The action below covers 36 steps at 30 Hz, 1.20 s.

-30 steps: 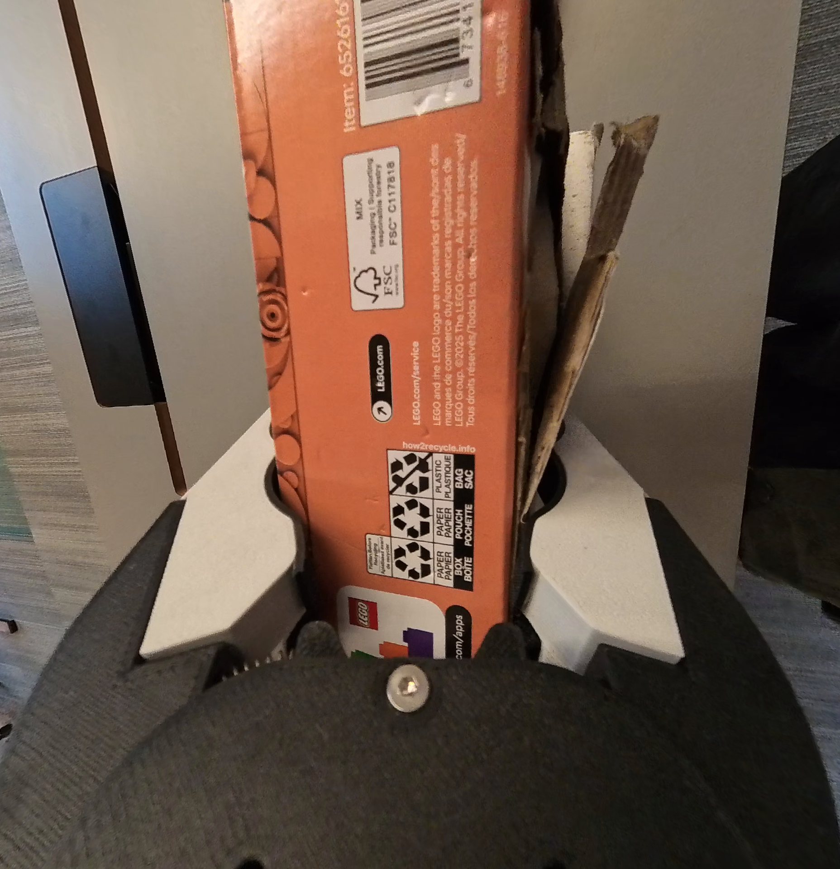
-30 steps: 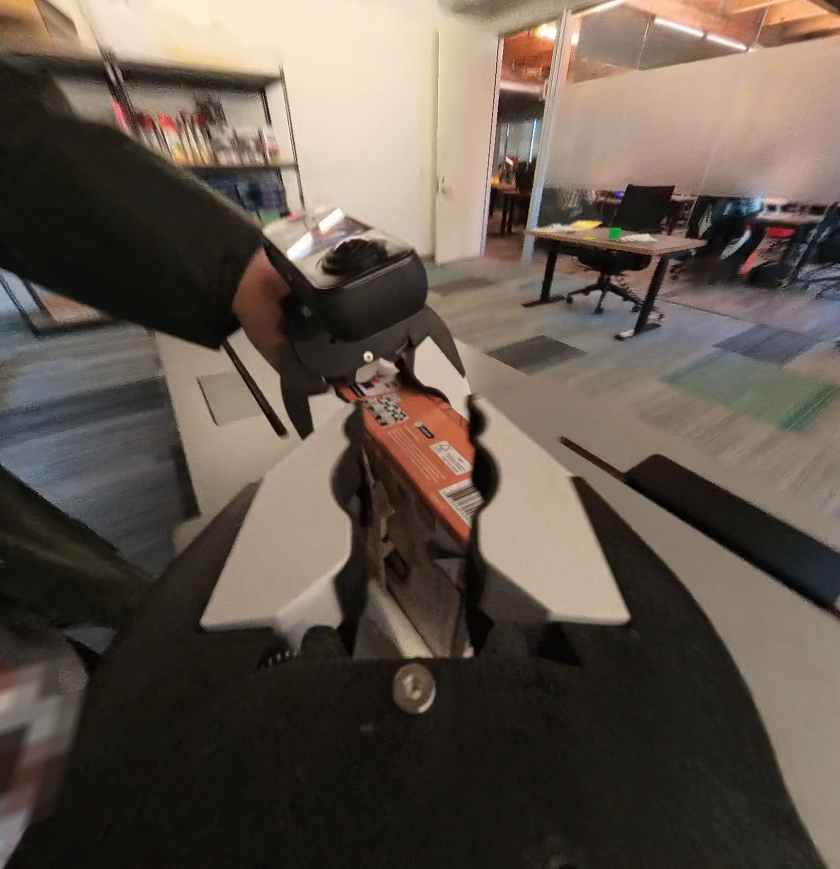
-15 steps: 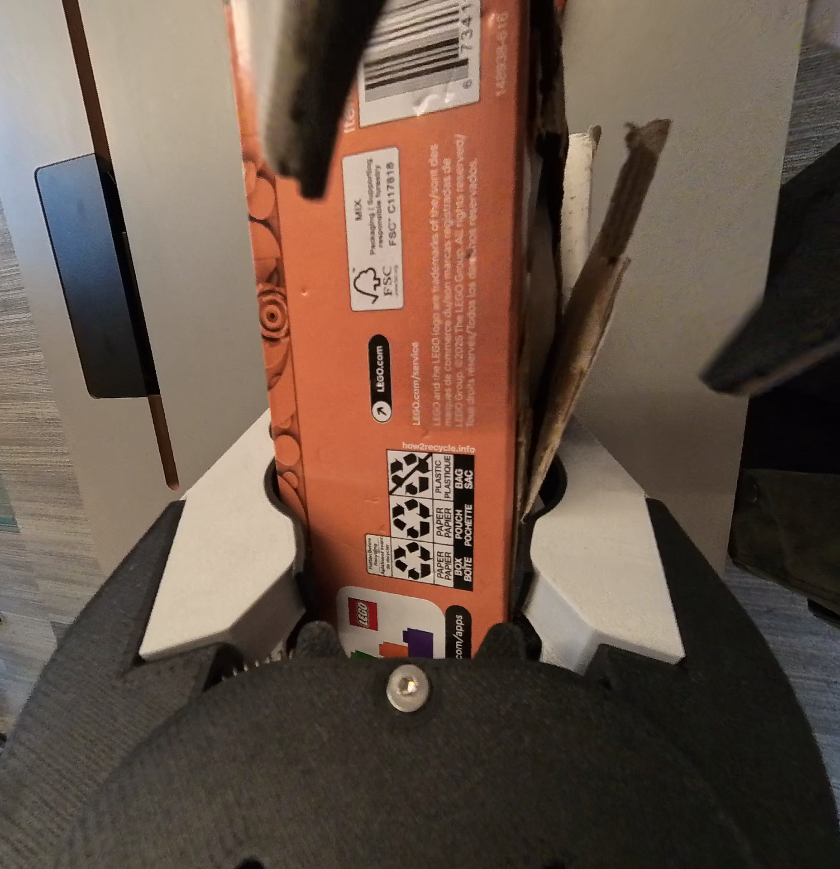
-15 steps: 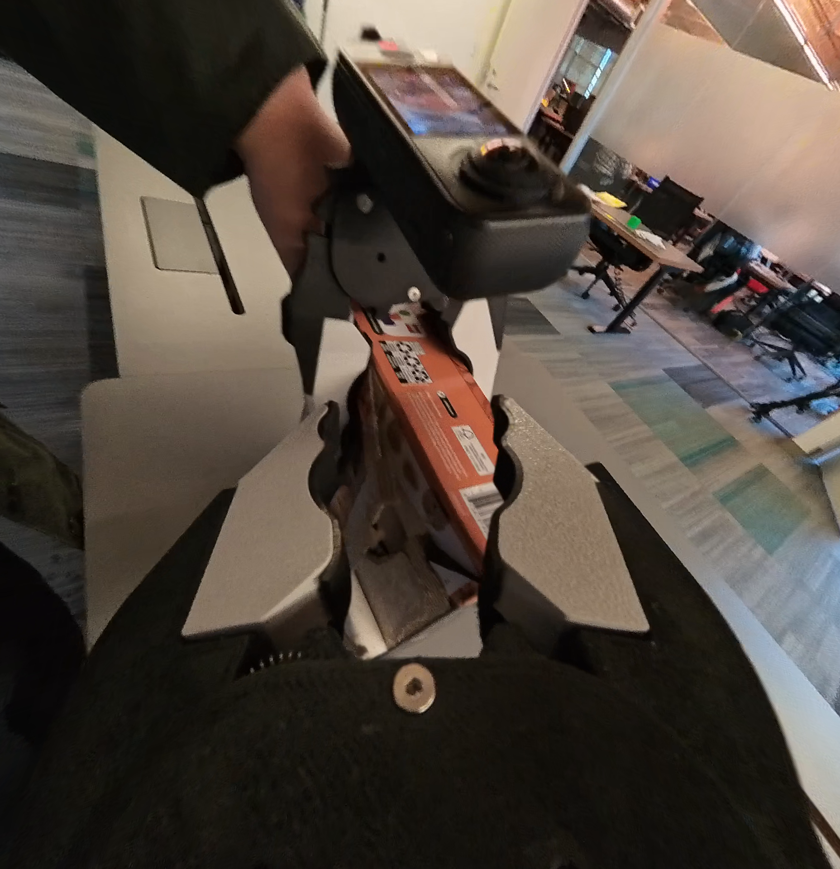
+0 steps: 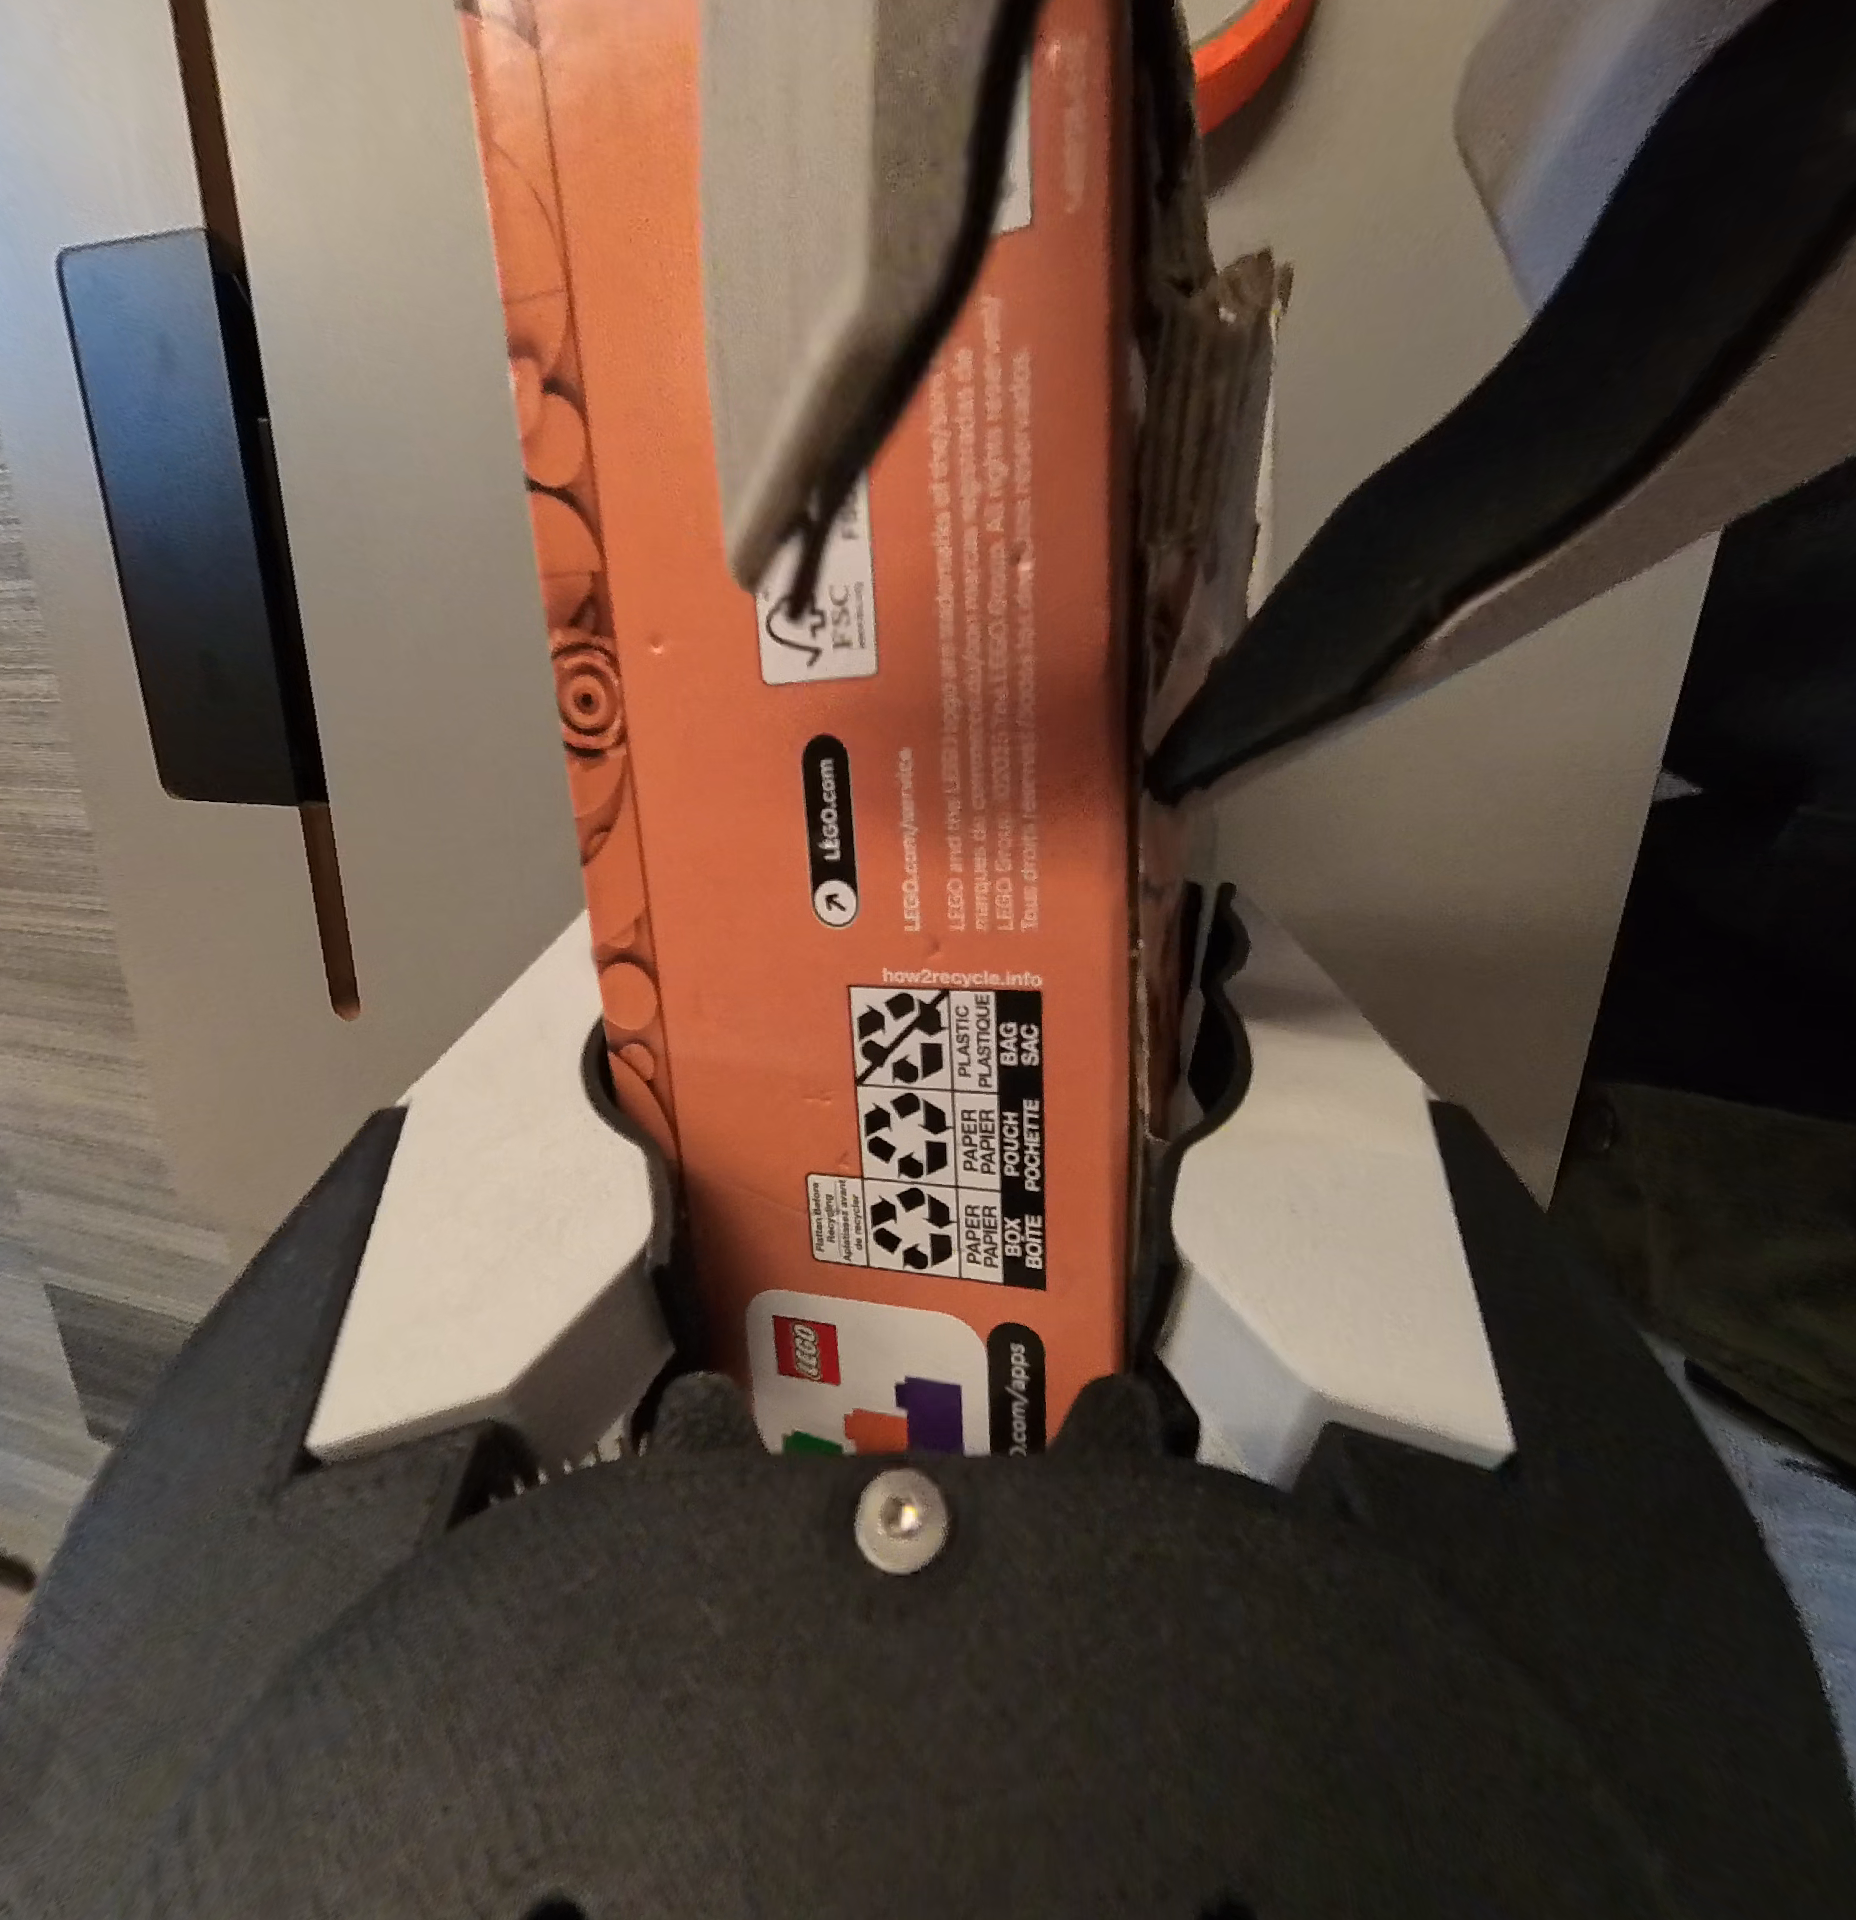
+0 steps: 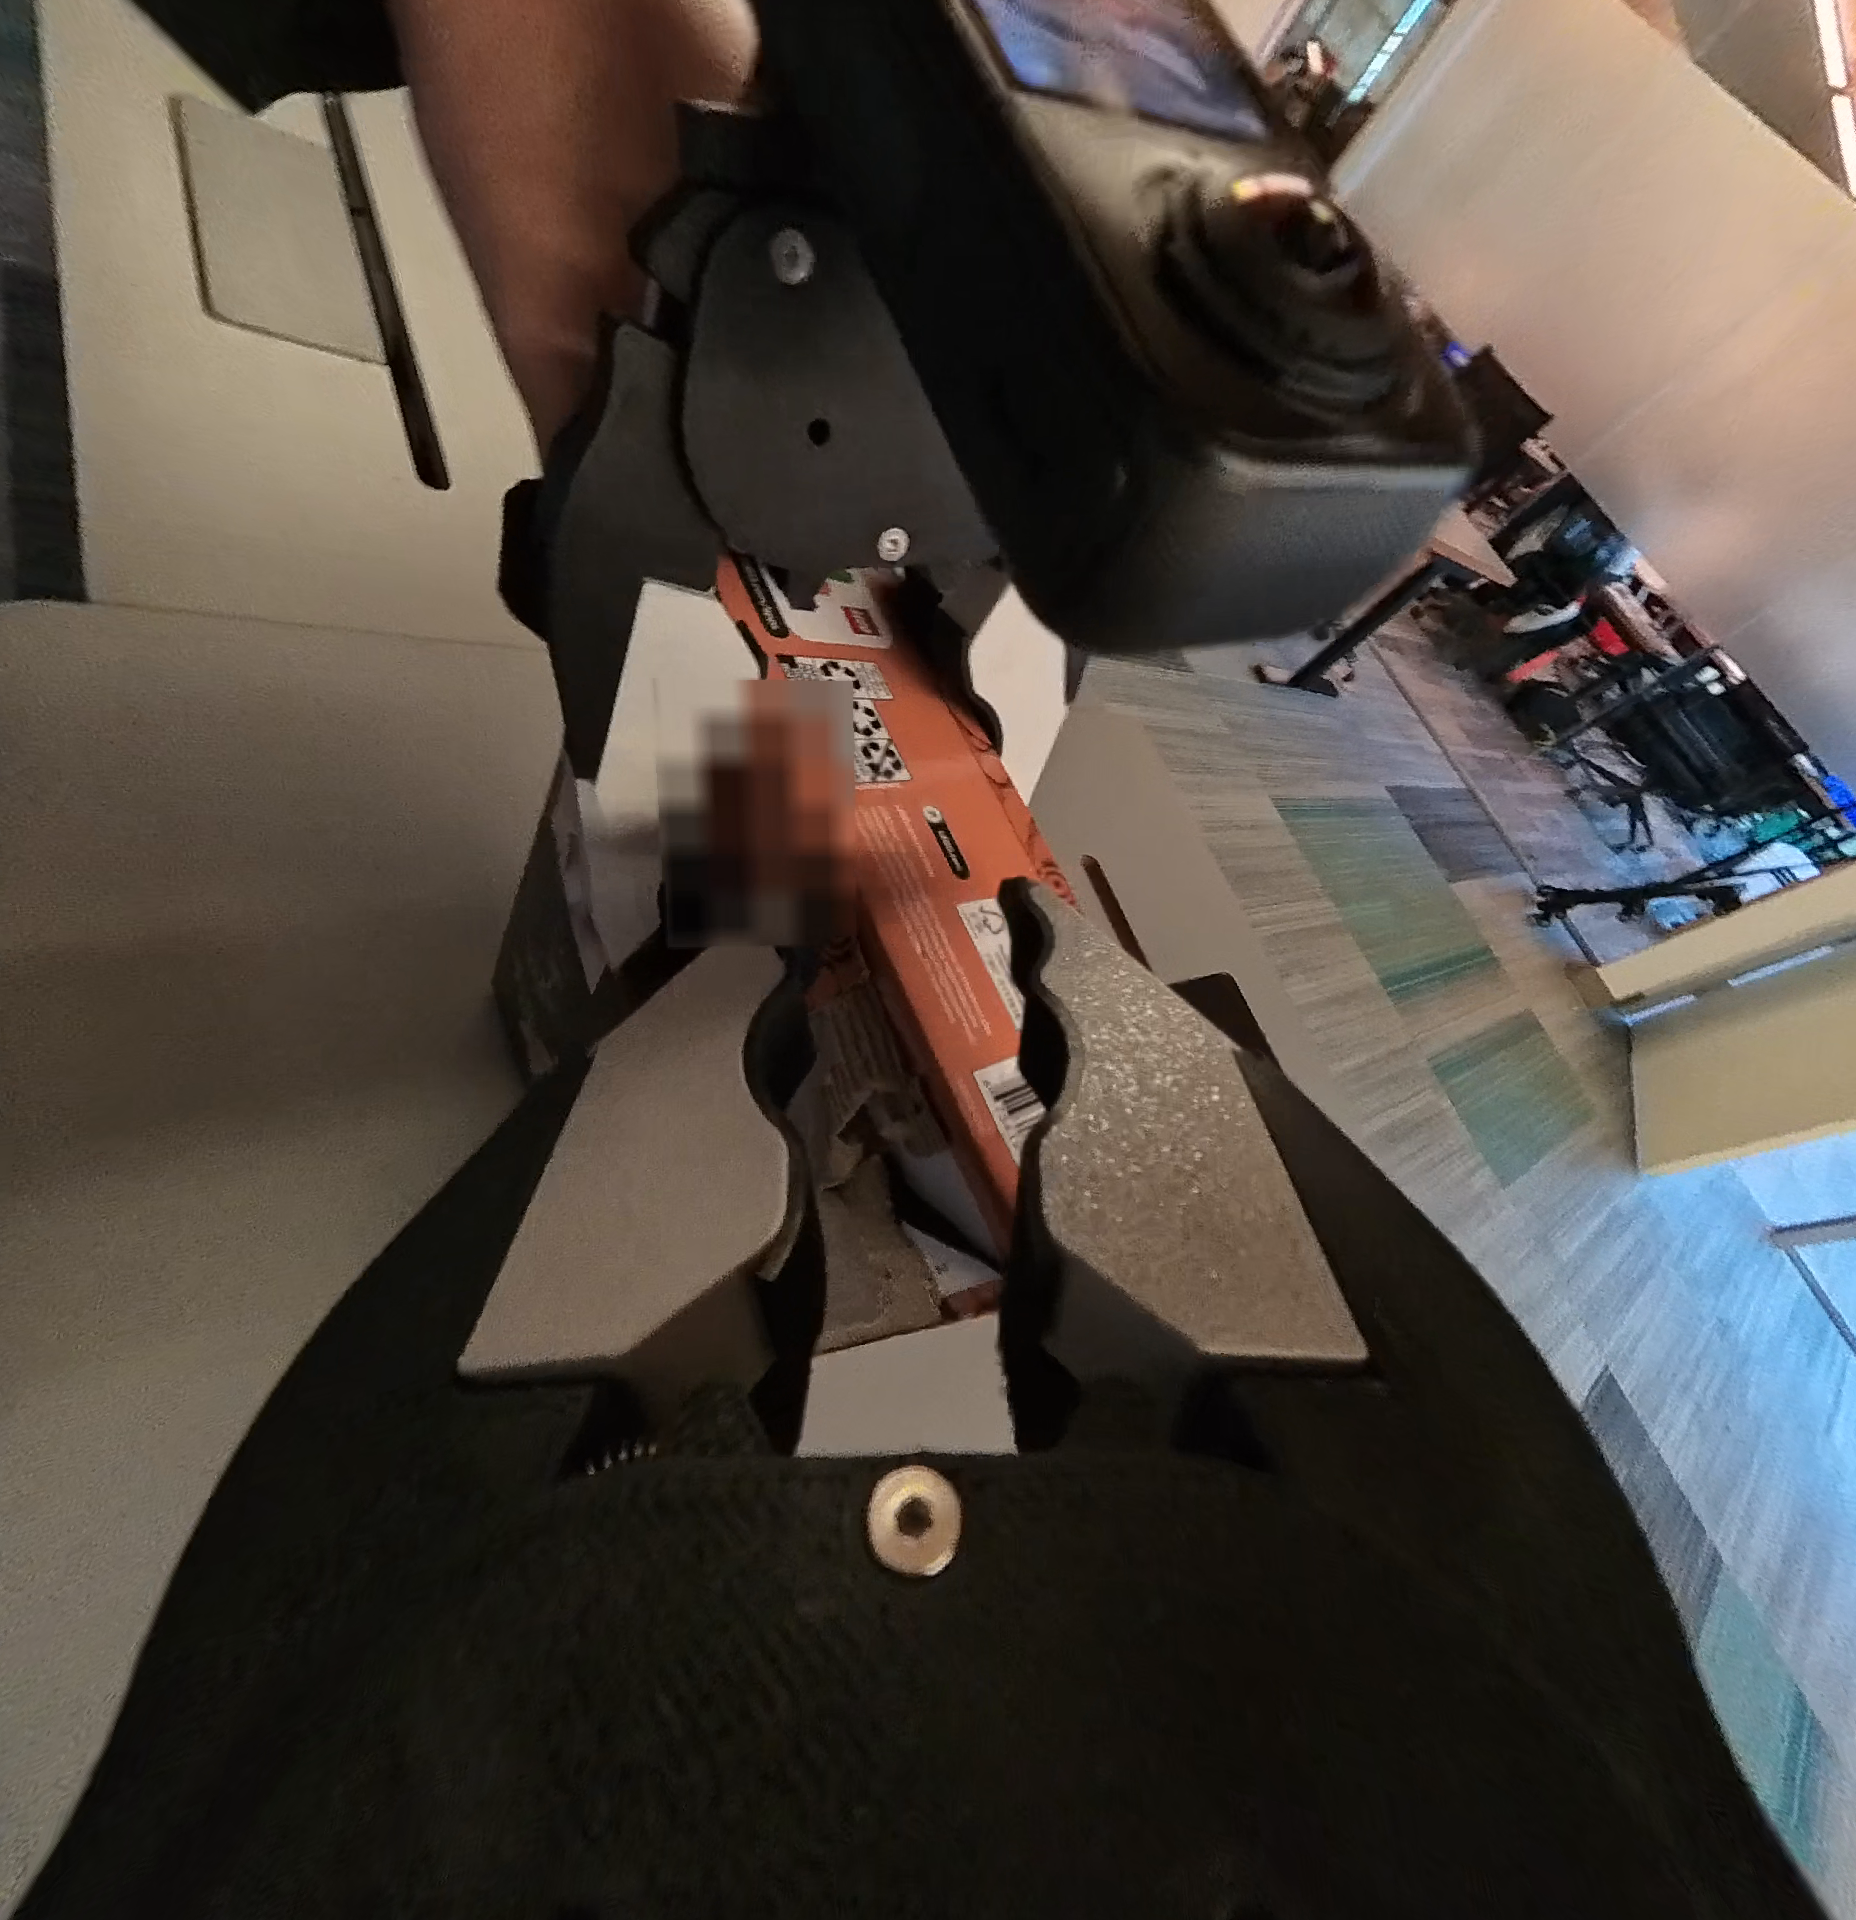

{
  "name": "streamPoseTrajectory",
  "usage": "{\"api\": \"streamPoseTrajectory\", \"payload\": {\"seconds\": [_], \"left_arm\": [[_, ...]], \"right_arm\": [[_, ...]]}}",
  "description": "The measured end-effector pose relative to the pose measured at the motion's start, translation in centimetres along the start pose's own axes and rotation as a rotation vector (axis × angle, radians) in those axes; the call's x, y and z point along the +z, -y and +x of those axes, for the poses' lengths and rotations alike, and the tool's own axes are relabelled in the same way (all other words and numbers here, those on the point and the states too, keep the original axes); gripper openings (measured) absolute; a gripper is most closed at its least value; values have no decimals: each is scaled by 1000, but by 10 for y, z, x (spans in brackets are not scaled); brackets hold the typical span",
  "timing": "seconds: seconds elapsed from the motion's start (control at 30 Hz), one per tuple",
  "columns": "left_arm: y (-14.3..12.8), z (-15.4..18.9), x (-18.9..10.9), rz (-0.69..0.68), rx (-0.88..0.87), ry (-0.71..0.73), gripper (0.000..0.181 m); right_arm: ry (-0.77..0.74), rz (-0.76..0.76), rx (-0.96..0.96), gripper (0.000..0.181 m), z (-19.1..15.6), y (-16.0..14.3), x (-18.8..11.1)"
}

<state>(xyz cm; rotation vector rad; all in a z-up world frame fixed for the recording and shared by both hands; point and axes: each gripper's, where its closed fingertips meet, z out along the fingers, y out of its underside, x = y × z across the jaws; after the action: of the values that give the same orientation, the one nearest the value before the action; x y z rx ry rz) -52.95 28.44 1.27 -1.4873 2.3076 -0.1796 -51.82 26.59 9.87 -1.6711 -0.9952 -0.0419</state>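
My left gripper (image 5: 908,1039) is shut on the near end of a long orange cardboard box (image 5: 851,831), which stands up the middle of the left wrist view. The box's torn brown flap (image 5: 1204,468) runs along its right side. My right gripper (image 6: 893,956) straddles the box's far, open end (image 6: 934,987), its jaws closed in against both sides. In the left wrist view one of its fingers (image 5: 830,364) lies over the box face and the other (image 5: 1371,644) presses on the flap. The left gripper (image 6: 830,416) and a person's hand (image 6: 571,208) show behind the box in the right wrist view.
A light grey table (image 5: 384,520) lies under the box, with a black panel (image 5: 186,520) and a narrow slot at left. An orange tape roll (image 5: 1246,62) sits at the top edge. Carpeted office floor (image 6: 1526,1039) with desks and chairs lies to the right. The tips of one gripper are about 8 cm away from the tips of the other.
My right gripper has moved in over the box's open end and its jaws have narrowed onto it. The loose flap, which stuck out before, is pressed against the box. My left gripper's hold is unchanged.
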Motion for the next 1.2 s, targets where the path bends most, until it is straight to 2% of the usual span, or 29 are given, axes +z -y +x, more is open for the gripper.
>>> {"api": "streamPoseTrajectory", "payload": {"seconds": [0.1,0.47,0.67,0.83,1.13,1.2], "left_arm": [[-4,1,0,-51,19,-9,107],[-1,2,-1,-17,-23,-7,103],[2,1,0,8,-30,8,103],[5,2,-1,33,-23,6,104],[9,-4,-16,151,-107,-11,97],[9,-6,-21,167,-81,21,95]], "right_arm": [[59,-9,-58,25,-6,1,1],[241,10,-43,28,-11,2,-1],[140,49,-200,20,-11,-2,-2],[231,-21,-142,16,-13,-4,-2],[285,-18,-128,11,-14,-4,-4],[295,-16,-126,10,-14,-4,-4]]}}
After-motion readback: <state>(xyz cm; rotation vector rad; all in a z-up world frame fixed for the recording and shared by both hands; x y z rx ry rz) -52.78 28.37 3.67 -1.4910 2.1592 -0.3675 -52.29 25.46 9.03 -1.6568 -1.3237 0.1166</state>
